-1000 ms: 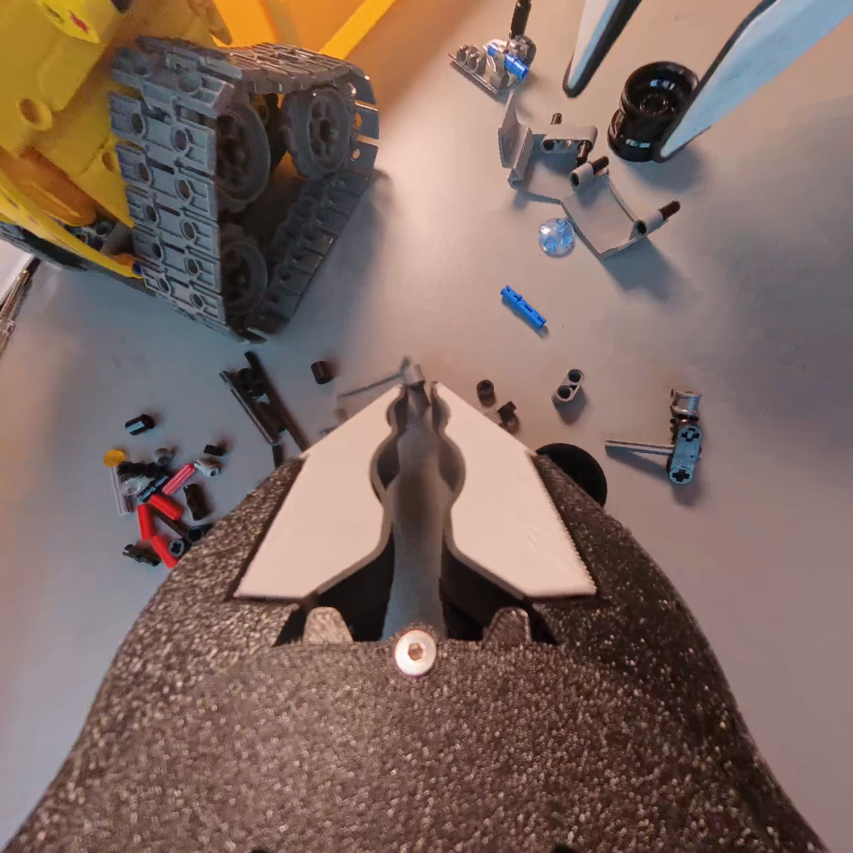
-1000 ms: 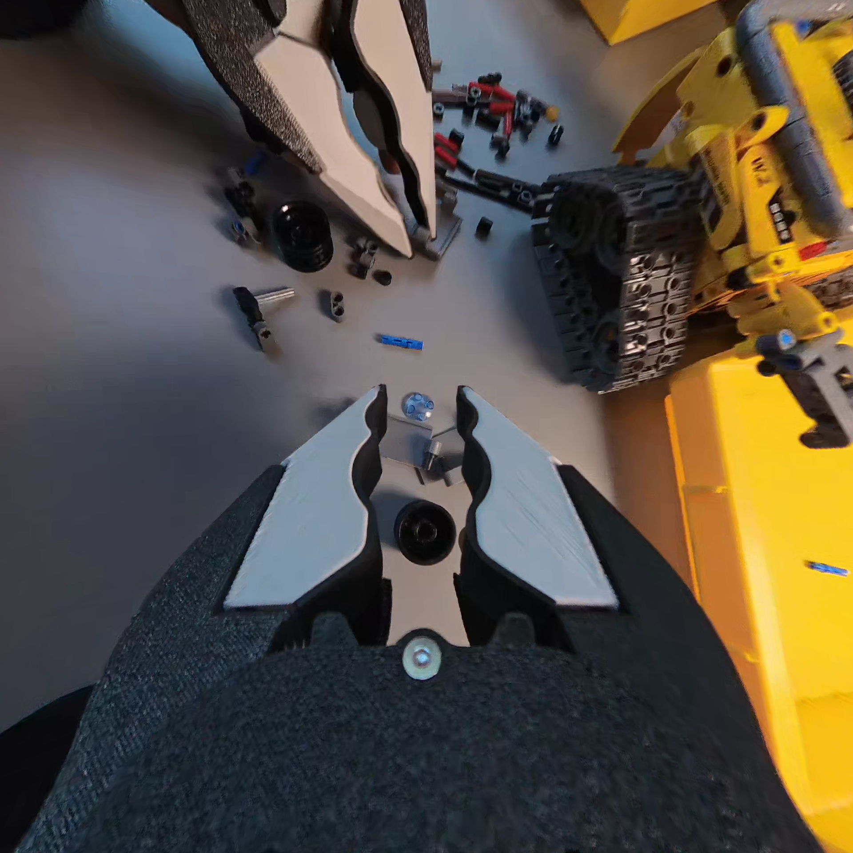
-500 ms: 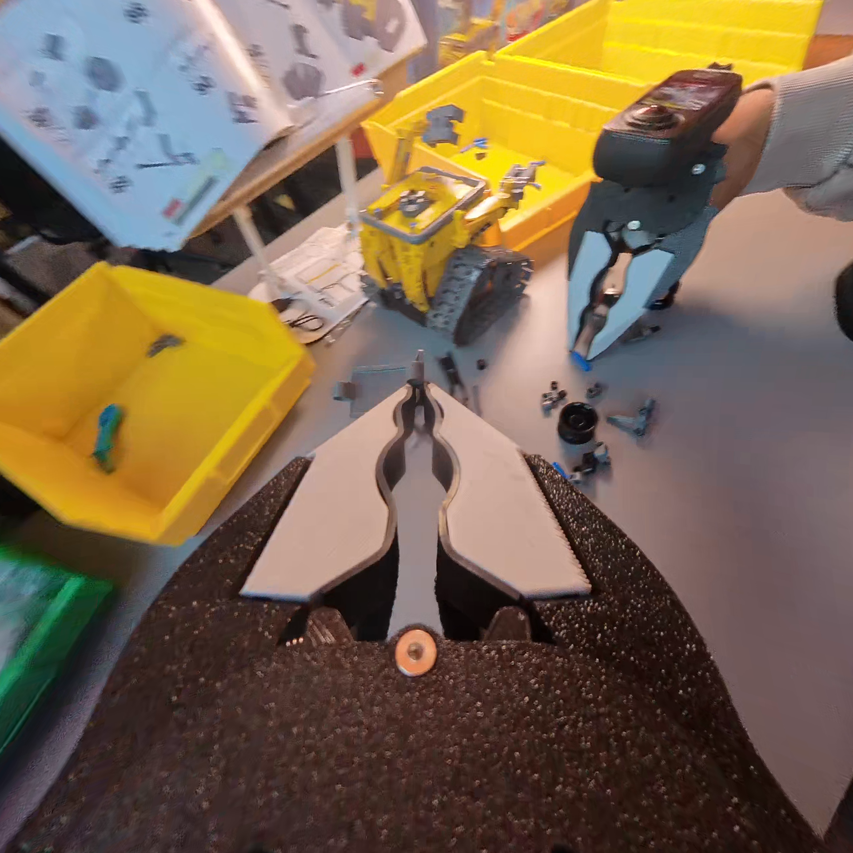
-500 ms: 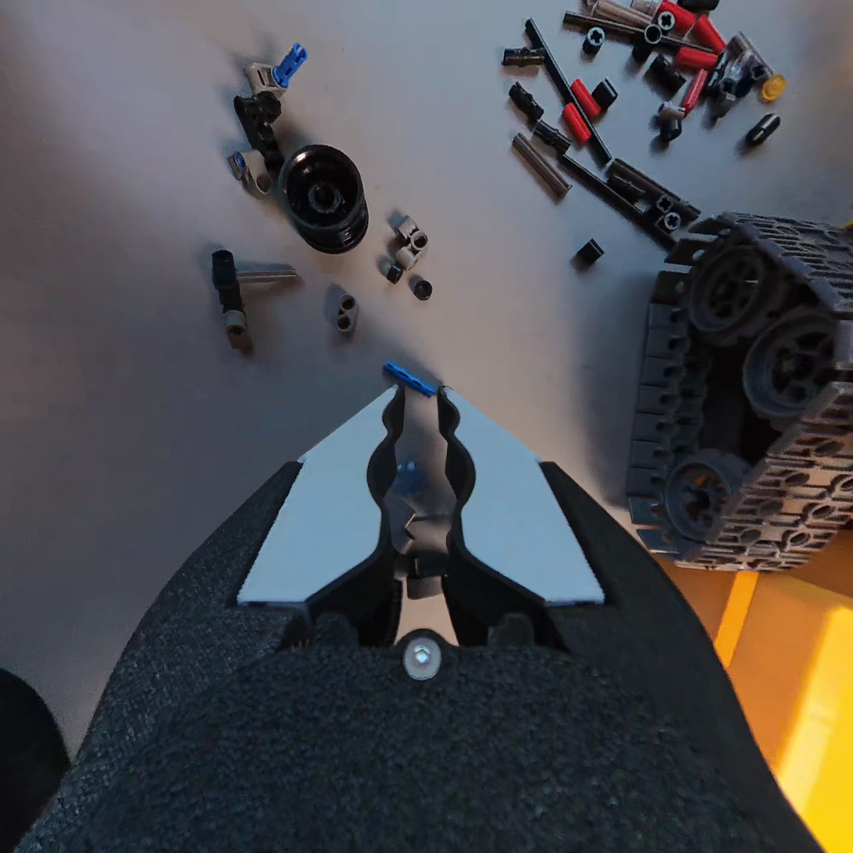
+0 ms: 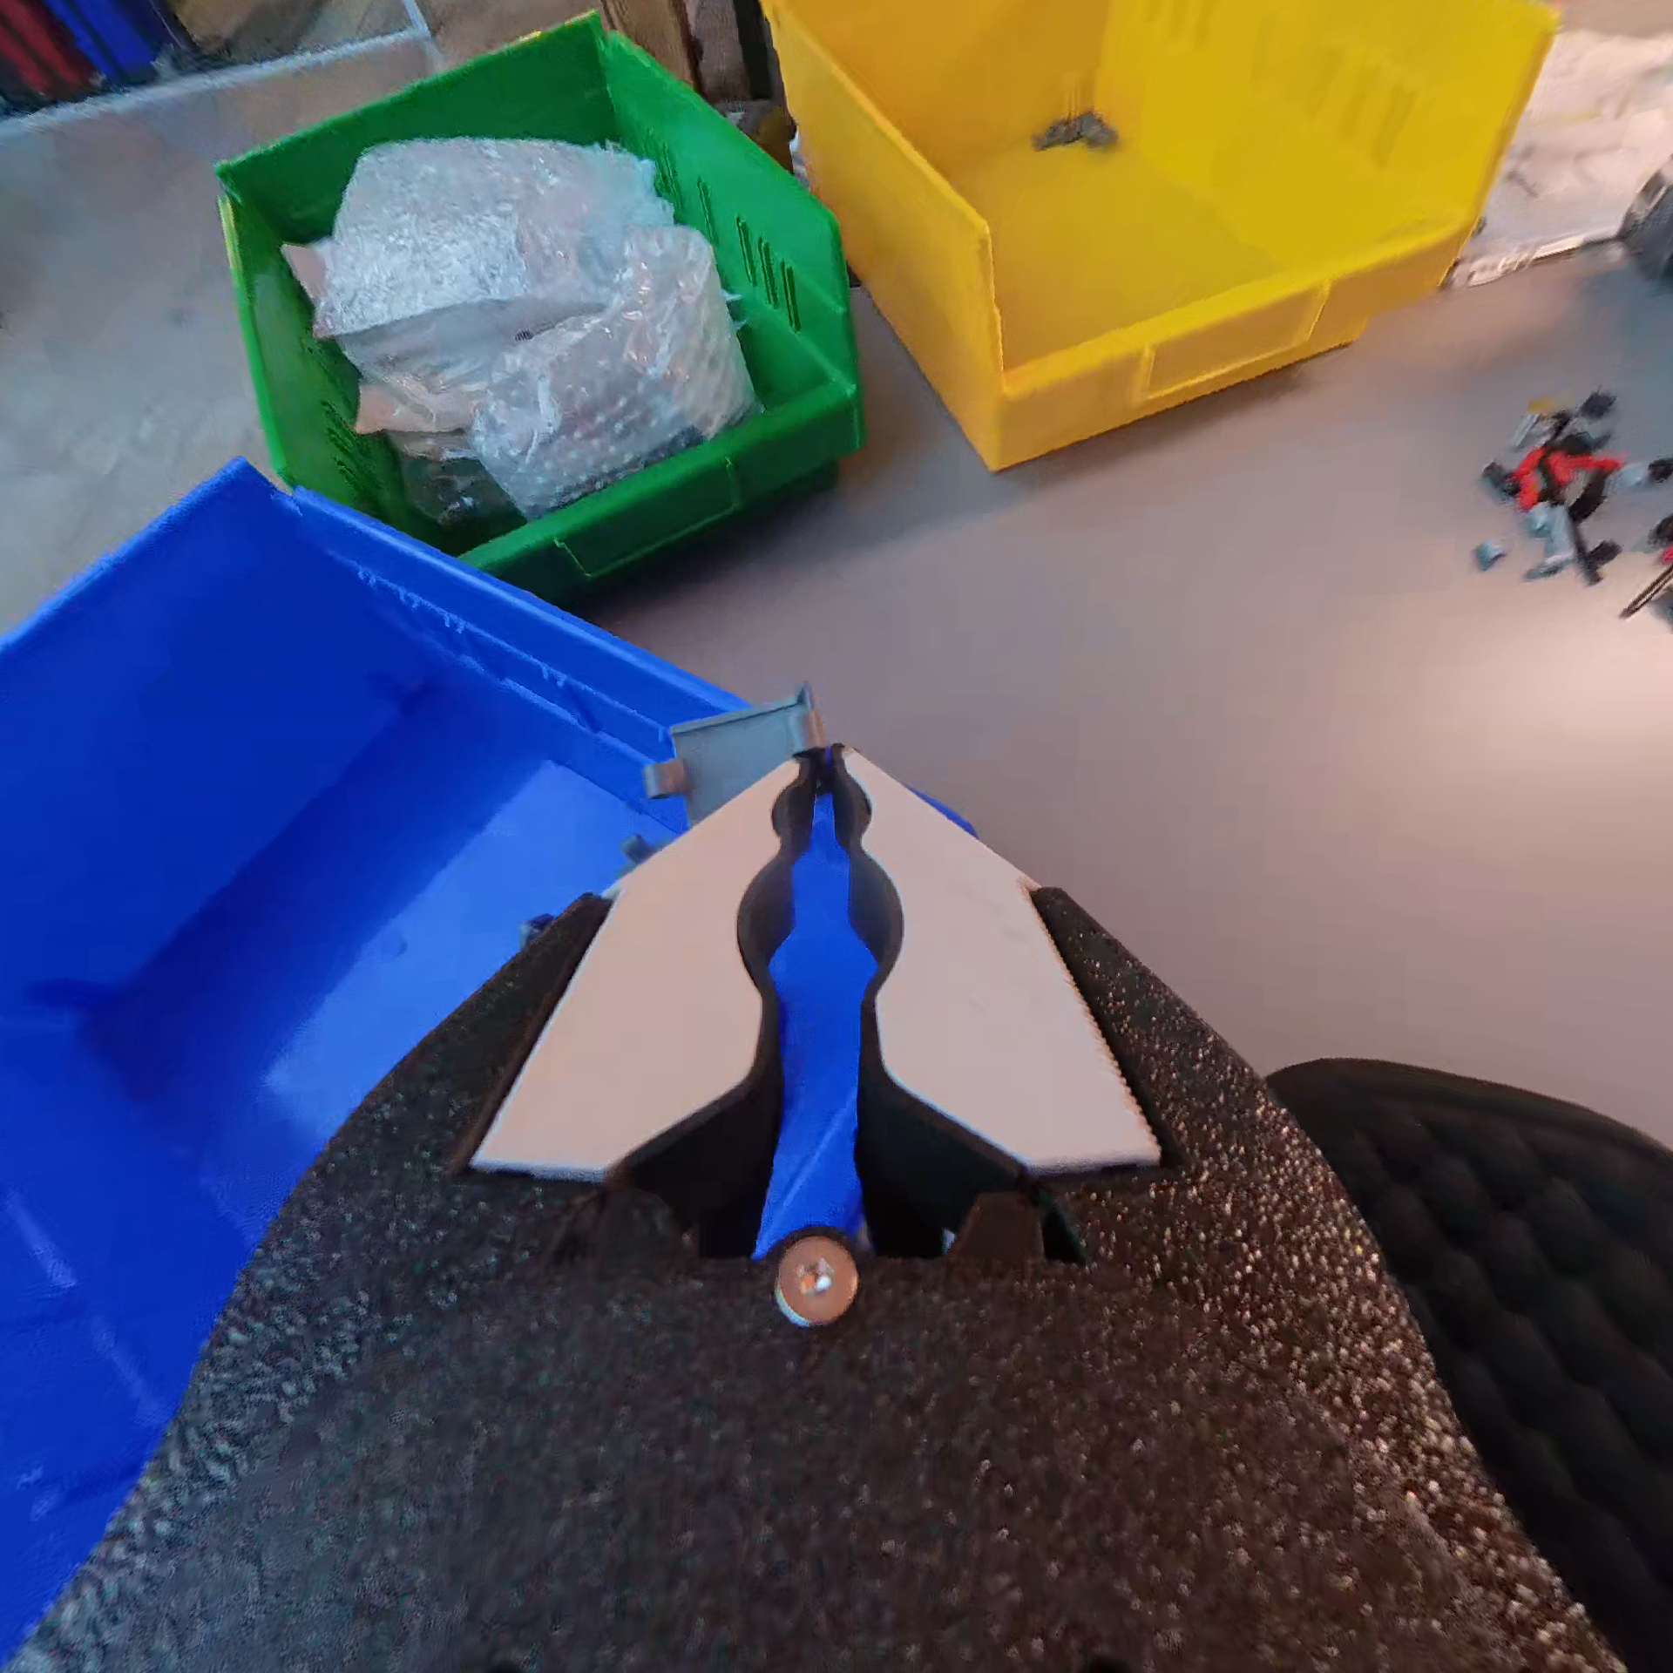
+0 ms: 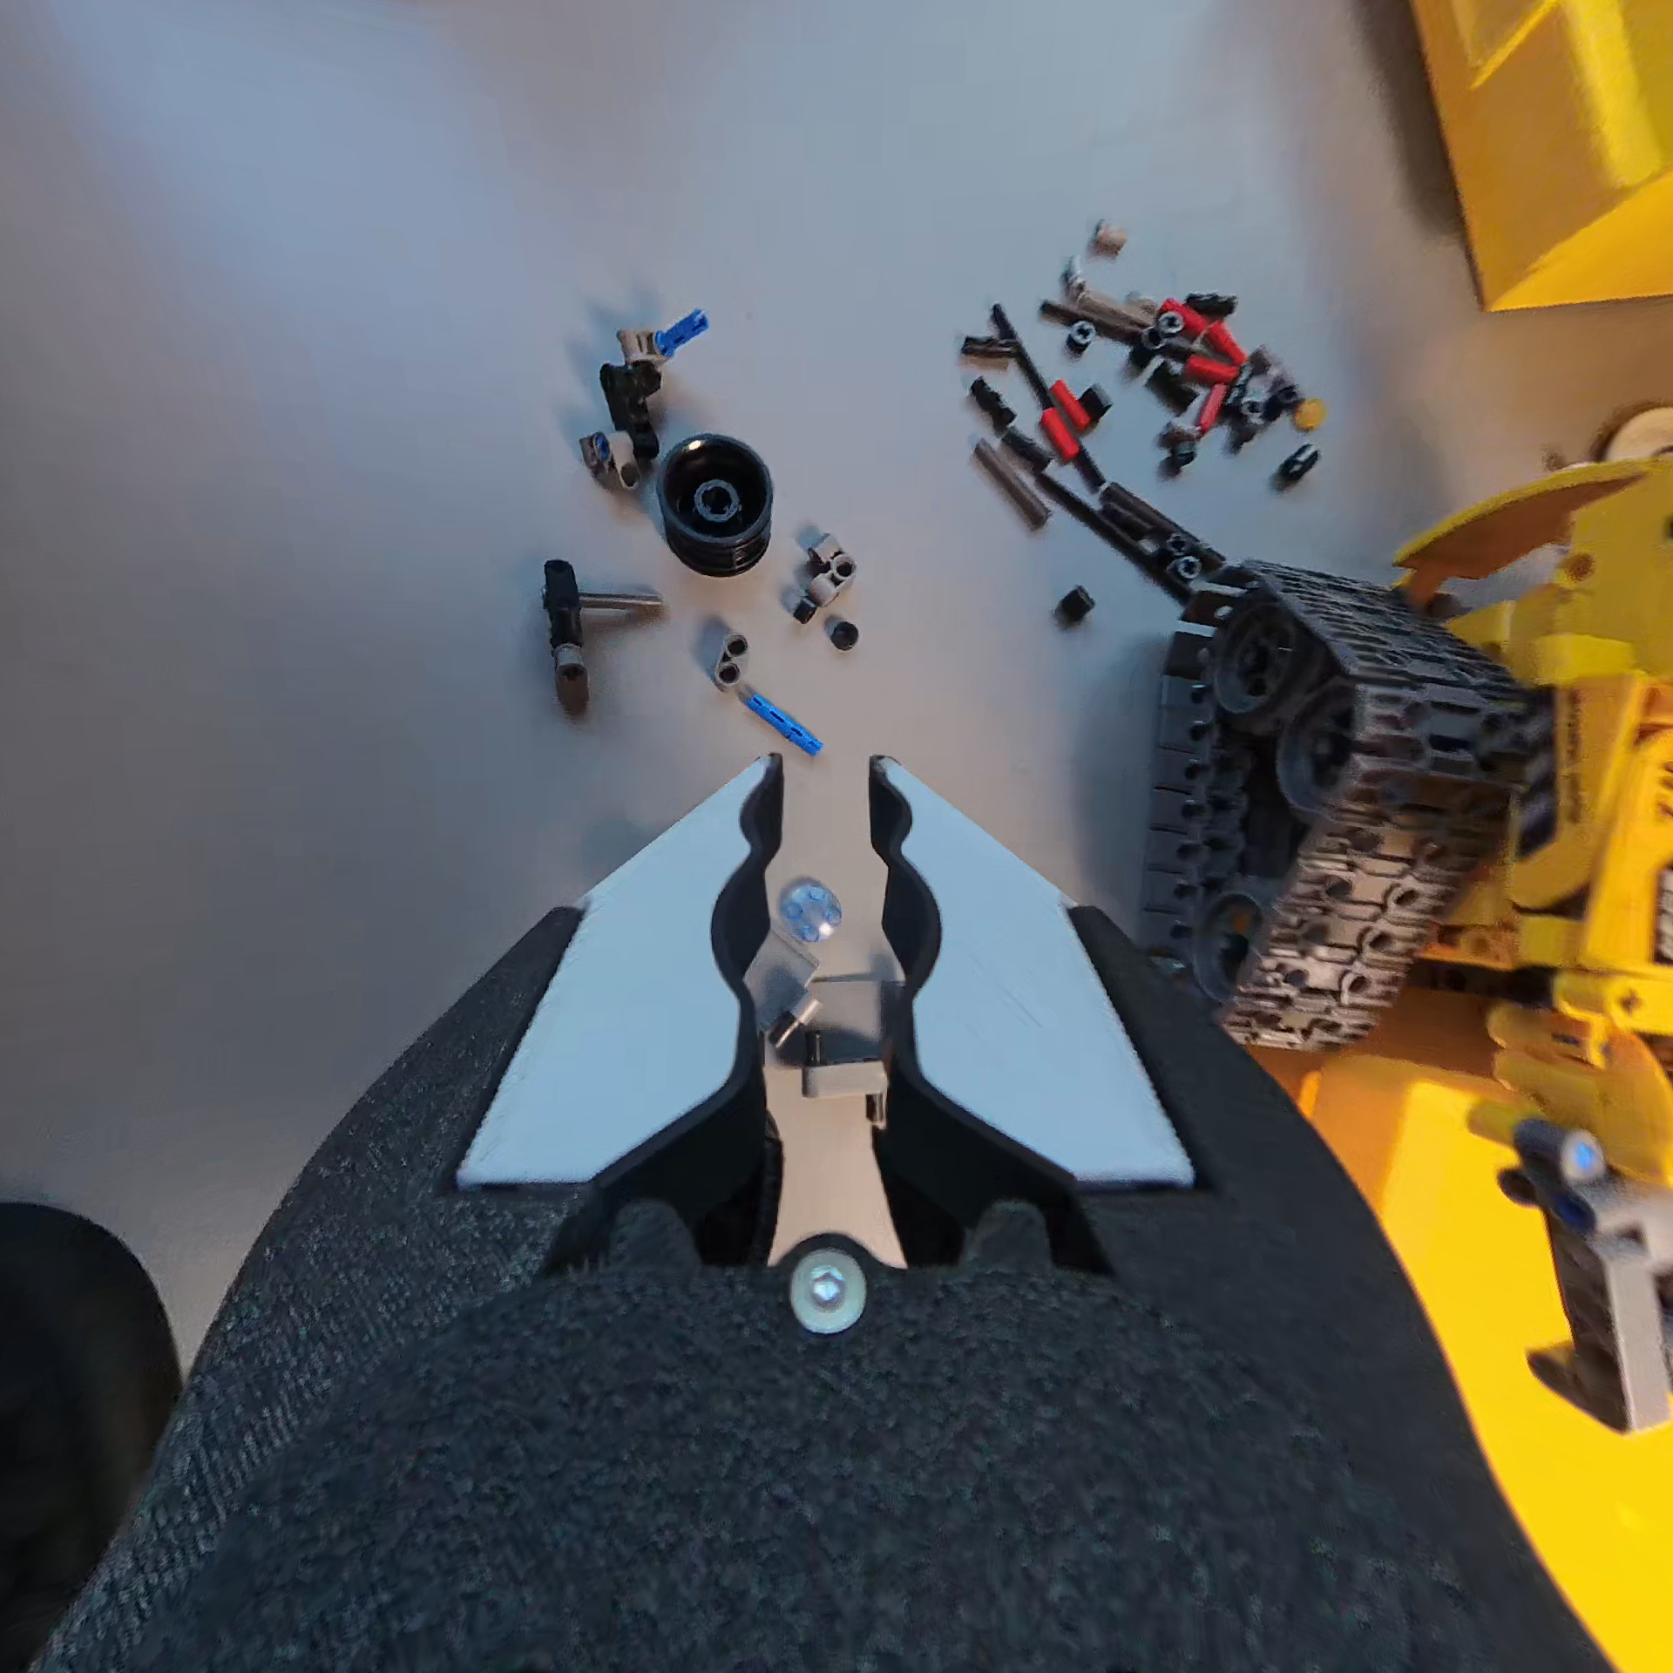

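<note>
Left gripper (image 5: 819, 756): jaws are clenched at the very tips on a grey panel piece (image 5: 738, 753), which is held over the near corner of the blue bin (image 5: 272, 815)
Right gripper (image 6: 824, 769): jaws are parted, nothing gripped; a clear round stud (image 6: 808, 905) and grey angled pieces (image 6: 833, 1032) are seen on the table (image 6: 272, 453) between them, a blue pin (image 6: 783, 720) just beyond the tips
Handling: the panel is judged light, stiff, smooth plastic; held by one thin edge, so it may pivot
Beyond the blue bin: a green bin (image 5: 779, 398) of bubble wrap, a yellow bin (image 5: 905, 226)
</note>
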`<action>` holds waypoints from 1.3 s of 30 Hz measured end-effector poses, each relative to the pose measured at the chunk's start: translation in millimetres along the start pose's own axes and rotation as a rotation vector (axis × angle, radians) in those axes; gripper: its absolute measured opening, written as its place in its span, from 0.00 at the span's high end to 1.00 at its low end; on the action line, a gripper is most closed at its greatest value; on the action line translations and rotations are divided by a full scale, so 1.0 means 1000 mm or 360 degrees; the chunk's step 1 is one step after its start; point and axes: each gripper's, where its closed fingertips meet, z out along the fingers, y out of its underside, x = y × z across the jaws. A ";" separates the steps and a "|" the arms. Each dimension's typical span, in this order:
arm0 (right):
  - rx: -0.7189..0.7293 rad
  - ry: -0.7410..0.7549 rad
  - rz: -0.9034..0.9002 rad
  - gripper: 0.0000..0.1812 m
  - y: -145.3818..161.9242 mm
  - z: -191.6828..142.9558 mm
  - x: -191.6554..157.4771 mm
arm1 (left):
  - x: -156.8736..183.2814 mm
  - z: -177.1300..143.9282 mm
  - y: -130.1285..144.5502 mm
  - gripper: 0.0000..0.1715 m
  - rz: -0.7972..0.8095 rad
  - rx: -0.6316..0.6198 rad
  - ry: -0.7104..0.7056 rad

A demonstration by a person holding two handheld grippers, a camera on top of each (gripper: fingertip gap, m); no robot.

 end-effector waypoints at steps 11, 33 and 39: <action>-0.0196 -0.0288 -0.0012 0.98 0.014 0.047 -0.013 | -0.060 -0.008 0.039 0.98 -0.0177 -0.0189 -0.0310; -0.0278 0.1187 0.0961 0.98 0.145 -0.148 0.203 | 0.184 -0.037 -0.060 0.74 0.0274 0.0524 0.0874; -0.0592 0.1165 0.1014 0.98 0.178 -0.123 0.223 | 0.271 -0.012 -0.027 0.72 0.0361 0.0263 0.1262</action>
